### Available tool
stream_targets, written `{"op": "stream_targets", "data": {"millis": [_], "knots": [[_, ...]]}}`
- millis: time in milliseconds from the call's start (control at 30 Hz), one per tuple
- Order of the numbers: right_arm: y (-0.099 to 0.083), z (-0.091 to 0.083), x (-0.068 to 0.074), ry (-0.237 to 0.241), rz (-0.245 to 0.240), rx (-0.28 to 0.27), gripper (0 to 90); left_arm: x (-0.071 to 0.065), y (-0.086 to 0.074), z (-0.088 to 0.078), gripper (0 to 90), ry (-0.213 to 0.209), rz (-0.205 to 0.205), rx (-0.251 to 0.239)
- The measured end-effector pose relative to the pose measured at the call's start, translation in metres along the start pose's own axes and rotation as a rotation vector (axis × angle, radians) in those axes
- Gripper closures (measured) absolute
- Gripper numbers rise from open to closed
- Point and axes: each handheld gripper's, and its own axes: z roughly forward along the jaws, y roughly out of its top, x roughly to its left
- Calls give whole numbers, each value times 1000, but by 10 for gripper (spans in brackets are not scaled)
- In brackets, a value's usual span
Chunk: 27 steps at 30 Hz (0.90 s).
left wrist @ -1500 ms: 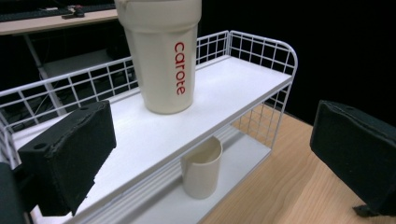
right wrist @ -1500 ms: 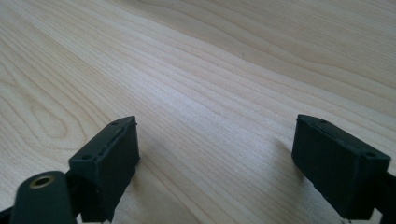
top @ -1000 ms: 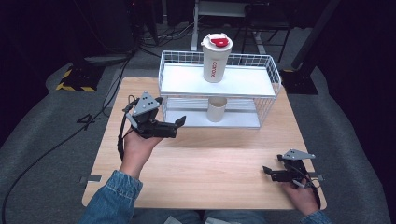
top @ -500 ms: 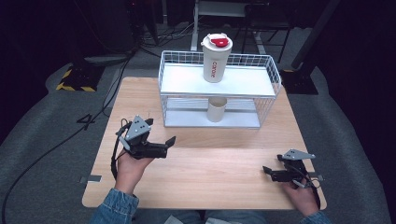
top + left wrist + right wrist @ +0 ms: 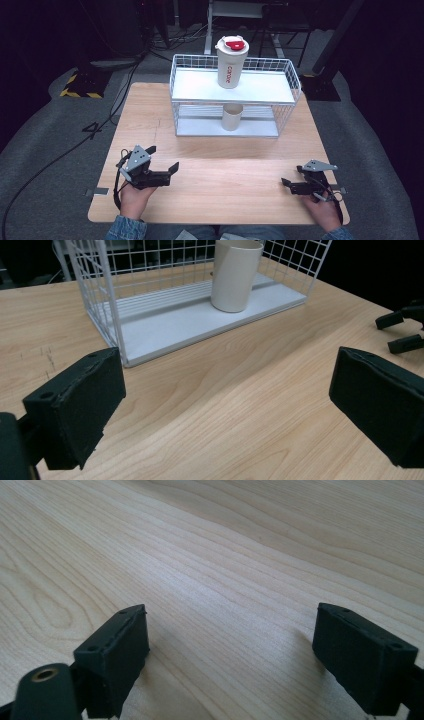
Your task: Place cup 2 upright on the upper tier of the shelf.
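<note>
Where wood grain runs, matte cylindrical cup [image 5: 235,275]

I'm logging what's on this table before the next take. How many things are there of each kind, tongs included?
Lidded tumblers: 1, white with a red lid, on the rack's top shelf
Open cups: 1, cream, on the bottom shelf
Wire racks: 1
Tongs: 2, left and right, both open and empty
Total: 5
</note>
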Motion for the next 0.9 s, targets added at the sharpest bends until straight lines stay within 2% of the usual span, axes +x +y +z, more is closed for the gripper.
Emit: {"op": "stream_targets", "data": {"millis": [67, 133, 200, 300, 367, 433, 567, 767, 900], "knots": [[0, 0, 0, -2, 0, 1, 154, 1, -7, 0, 28, -17, -10, 4], [0, 0, 0, 0, 0, 0, 154, 1, -14, 0, 29, 5, 5, 38], [0, 0, 0, 0, 0, 0, 154, 3, -20, 0, 31, 7, 8, 55], [0, 0, 0, 0, 0, 0, 154, 6, -31, 0, 33, 24, -3, 84], [0, 0, 0, 0, 0, 0, 154, 9, -37, 0, 36, 48, 1, 110], [0, 0, 0, 0, 0, 0, 154, 12, -45, 2, 38, 82, 21, 155], [0, 0, 0, 0, 0, 0, 154, 16, -57, 6, 53, 130, 34, 237], [0, 0, 0, -1, 0, 0, 154, 26, -64, 10, 65, 168, 15, 340], [0, 0, 0, 0, 0, 0, 154, 26, -65, 14, 68, 192, 34, 392]]}}
